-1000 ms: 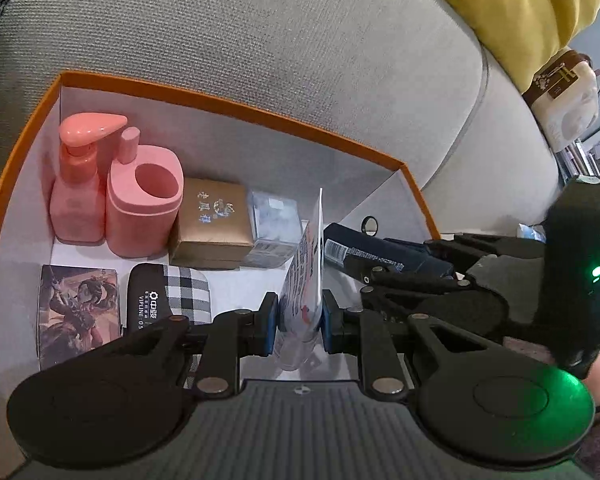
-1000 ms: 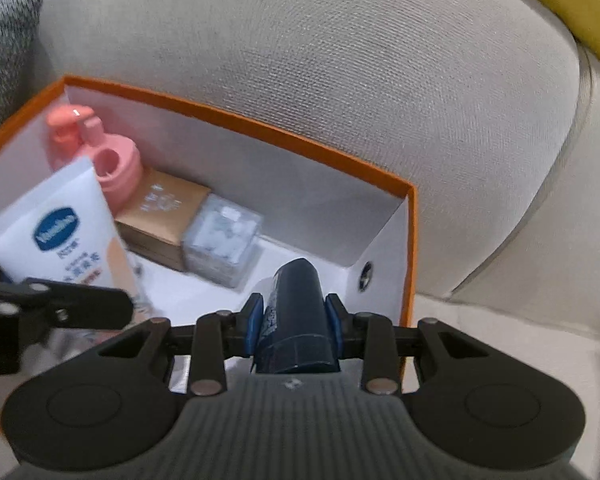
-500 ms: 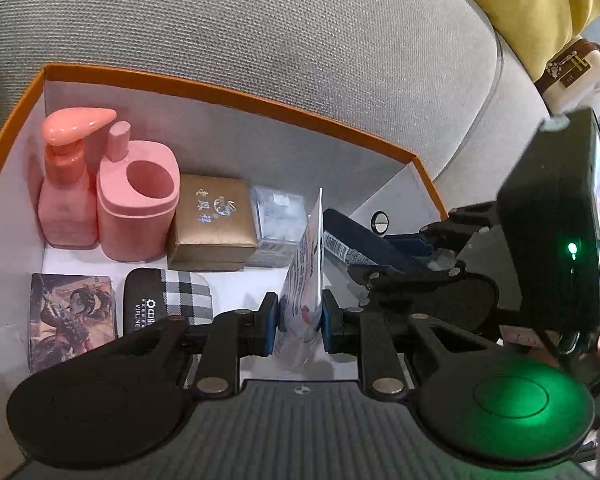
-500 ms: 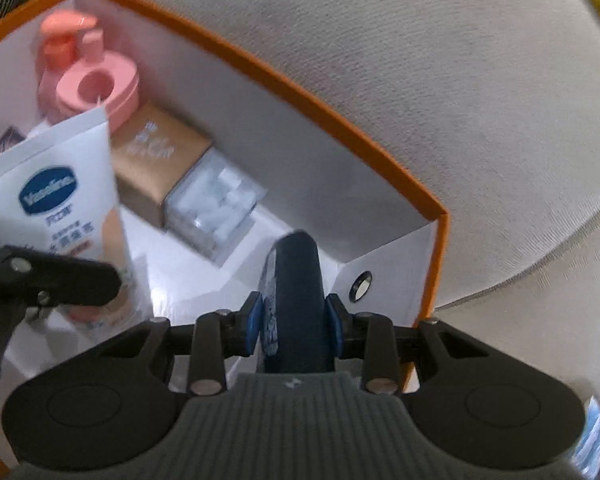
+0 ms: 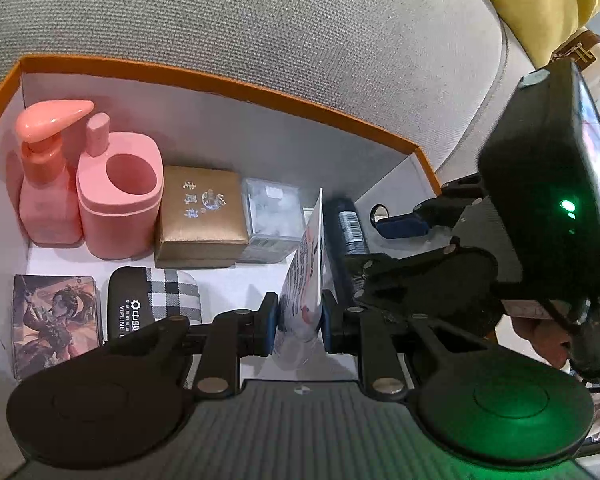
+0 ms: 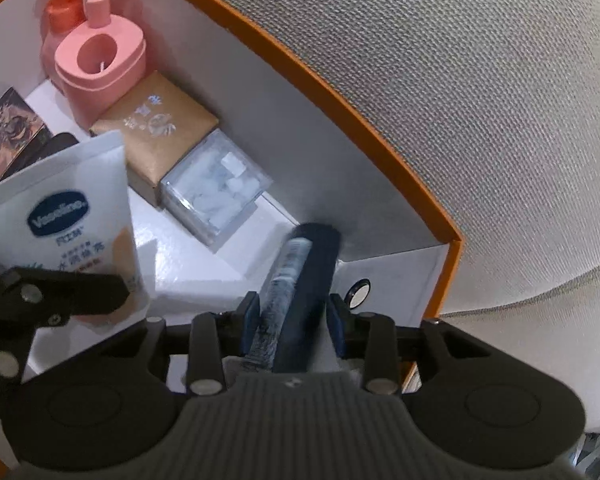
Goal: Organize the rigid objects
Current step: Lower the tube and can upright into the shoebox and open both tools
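Note:
An orange-rimmed white box [image 5: 220,84] [image 6: 340,92] sits against a grey sofa cushion. My left gripper [image 5: 298,320] is shut on a white Vaseline tube [image 5: 304,280] [image 6: 72,220], held upright over the box floor. My right gripper [image 6: 292,320] points steeply down into the box's right corner. Its jaws are opening around a dark blue tube [image 6: 308,272] [image 5: 348,236], which lies between them, blurred, with its barcode label turned up. A sliver of white floor shows between the tube and the right pad [image 6: 336,320].
Along the box's back wall stand a pink pump bottle [image 5: 44,184], a pink holder [image 5: 120,200], a gold box [image 5: 202,216] and a clear box [image 5: 272,216]. A picture card box [image 5: 56,320] and a checked case [image 5: 156,304] lie in front. A yellow pillow [image 5: 540,0] is at the upper right.
My right gripper tipped down and rolled into the box's right corner. The dark tube turned label-up and the jaws spread slightly. The left gripper kept still with its tube.

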